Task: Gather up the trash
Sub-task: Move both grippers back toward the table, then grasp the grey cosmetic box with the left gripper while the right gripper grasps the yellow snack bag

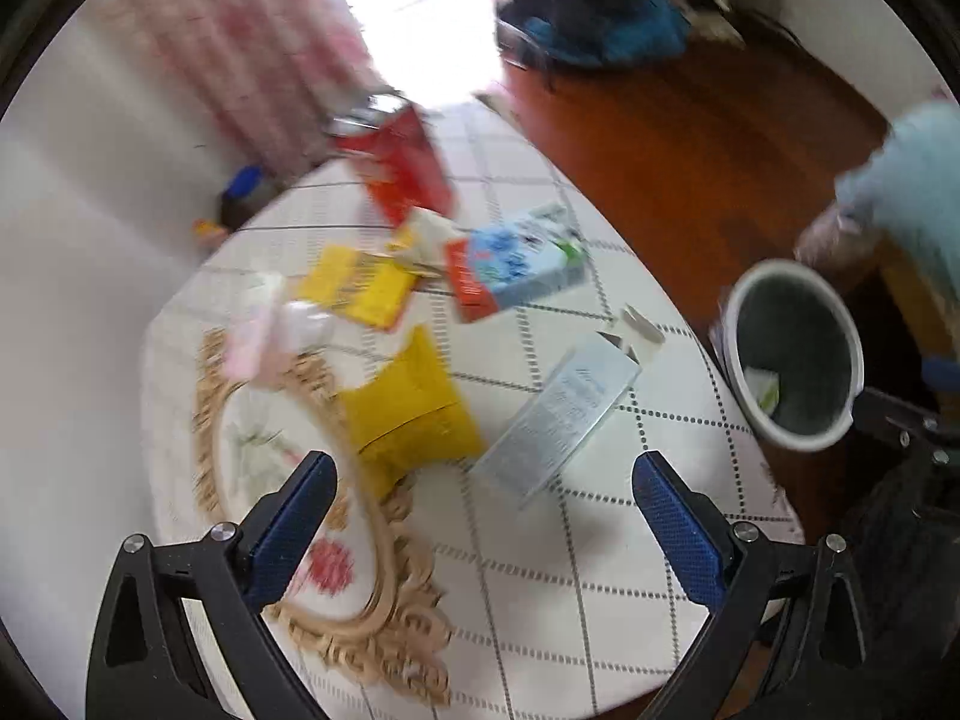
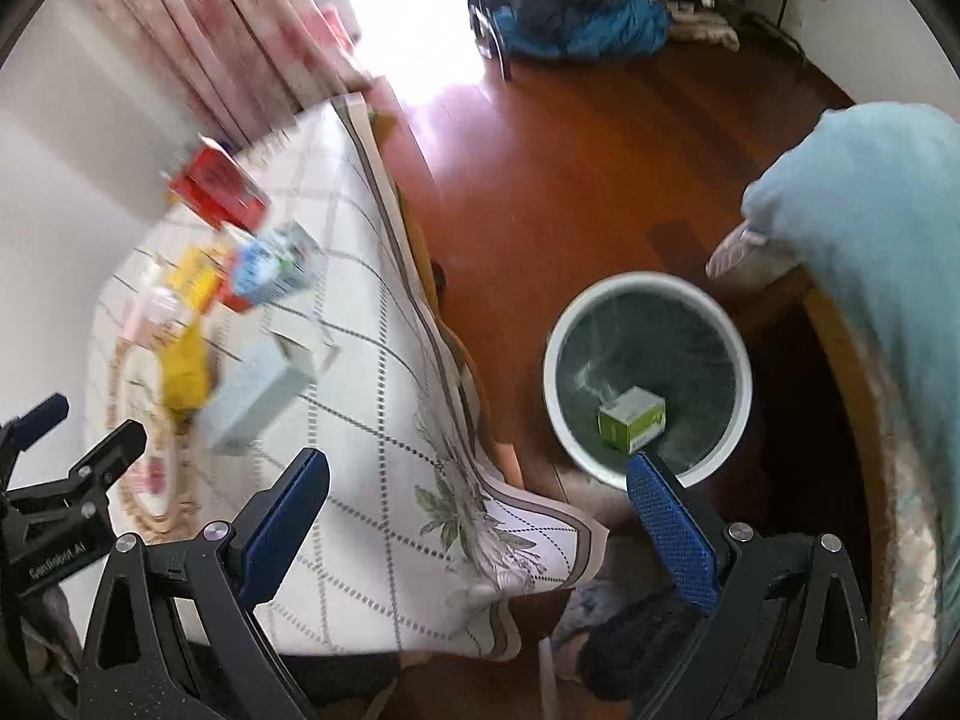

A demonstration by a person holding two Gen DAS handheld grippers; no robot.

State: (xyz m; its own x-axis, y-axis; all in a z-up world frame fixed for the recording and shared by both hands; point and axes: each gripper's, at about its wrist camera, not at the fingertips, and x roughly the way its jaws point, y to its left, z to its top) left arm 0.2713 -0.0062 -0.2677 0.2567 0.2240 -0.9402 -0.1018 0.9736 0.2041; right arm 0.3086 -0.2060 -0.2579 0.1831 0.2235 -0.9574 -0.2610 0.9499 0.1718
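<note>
Several pieces of trash lie on the table (image 1: 540, 570): a grey-white box (image 1: 561, 414), a yellow packet (image 1: 414, 408), a blue and red carton (image 1: 519, 261), a second yellow packet (image 1: 360, 285) and a red box (image 1: 405, 165). My left gripper (image 1: 480, 480) is open and empty above the table's near part, just short of the grey-white box. A white bin (image 2: 648, 384) stands on the floor with a green and white box (image 2: 633, 420) inside. My right gripper (image 2: 477, 480) is open and empty, above the table's corner and the bin.
An ornate oval placemat (image 1: 288, 480) lies at the table's left. The checked tablecloth (image 2: 456, 468) hangs over the table's edge. A bed with a light blue cover (image 2: 870, 252) is at the right. A blue bag (image 2: 576, 18) lies on the wooden floor at the back.
</note>
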